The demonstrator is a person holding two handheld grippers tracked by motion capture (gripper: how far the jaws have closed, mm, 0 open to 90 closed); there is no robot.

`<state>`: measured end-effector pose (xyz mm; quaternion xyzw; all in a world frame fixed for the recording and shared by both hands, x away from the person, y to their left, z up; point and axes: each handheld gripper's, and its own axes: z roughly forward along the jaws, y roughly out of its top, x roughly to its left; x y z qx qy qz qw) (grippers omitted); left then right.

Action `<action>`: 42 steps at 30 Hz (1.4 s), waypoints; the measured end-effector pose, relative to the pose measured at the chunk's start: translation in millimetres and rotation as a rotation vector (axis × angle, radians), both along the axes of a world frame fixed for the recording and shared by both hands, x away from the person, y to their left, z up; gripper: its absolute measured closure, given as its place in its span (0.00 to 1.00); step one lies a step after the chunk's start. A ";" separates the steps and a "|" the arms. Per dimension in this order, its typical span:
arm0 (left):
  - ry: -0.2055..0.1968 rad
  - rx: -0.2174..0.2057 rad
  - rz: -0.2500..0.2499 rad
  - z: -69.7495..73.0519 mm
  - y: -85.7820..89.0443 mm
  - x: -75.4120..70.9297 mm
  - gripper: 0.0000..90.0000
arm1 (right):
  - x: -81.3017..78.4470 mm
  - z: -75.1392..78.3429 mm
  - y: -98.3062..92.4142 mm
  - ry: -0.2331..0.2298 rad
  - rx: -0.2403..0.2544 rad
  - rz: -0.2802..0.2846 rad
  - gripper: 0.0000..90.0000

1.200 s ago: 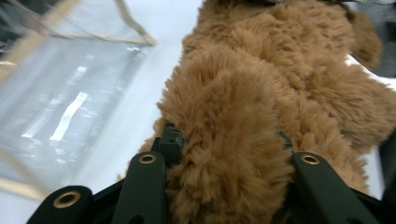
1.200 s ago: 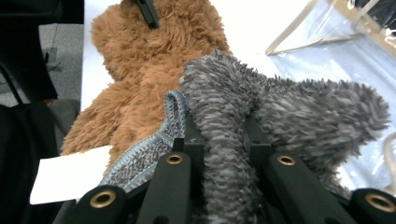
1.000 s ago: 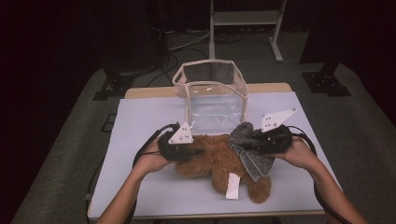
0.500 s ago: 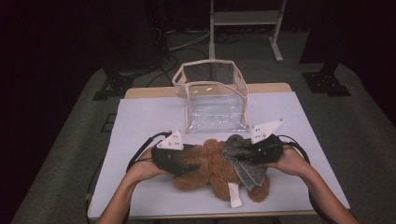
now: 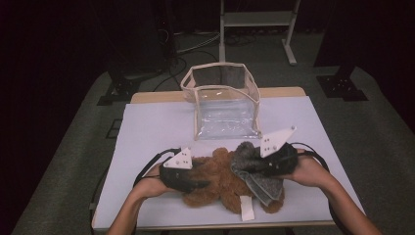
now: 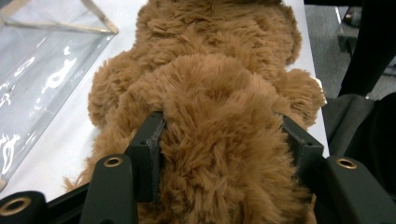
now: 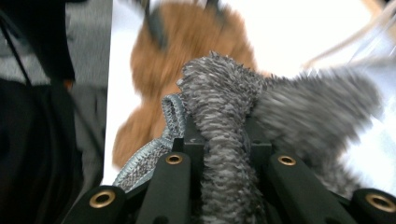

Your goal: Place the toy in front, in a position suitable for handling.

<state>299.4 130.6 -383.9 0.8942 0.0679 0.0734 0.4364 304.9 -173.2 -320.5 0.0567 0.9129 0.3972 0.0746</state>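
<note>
The brown teddy bear (image 6: 219, 140), just before the clear bag (image 5: 222, 105), is being clamped by the closing left gripper (image 6: 219, 140); its grey garment (image 7: 224, 135) is pinched tight by the right gripper (image 7: 223, 144).

In the left gripper view the brown teddy bear (image 6: 219, 116) ran off the top and bottom edges, its fur burying the inner faces of the jaws. The clear bag (image 6: 42, 74) was cut by the left edge. The right gripper view was smeared: the grey knitted garment (image 7: 233, 116) blurred toward the right (the bear behind it too), its folds covering the jaw tips.
</note>
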 end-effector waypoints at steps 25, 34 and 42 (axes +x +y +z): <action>-0.059 0.021 0.011 10.0 -16.0 11.3 0.35 | 1.9 -38.7 -27.2 0.076 0.015 -0.077 0.86; -0.069 0.086 0.023 11.5 -19.8 15.1 0.36 | -2.2 -36.2 -29.4 0.079 0.003 -0.078 0.85; -0.046 0.074 0.003 1.3 -9.5 2.9 0.39 | 10.6 0.5 -5.4 0.024 0.005 -0.031 0.84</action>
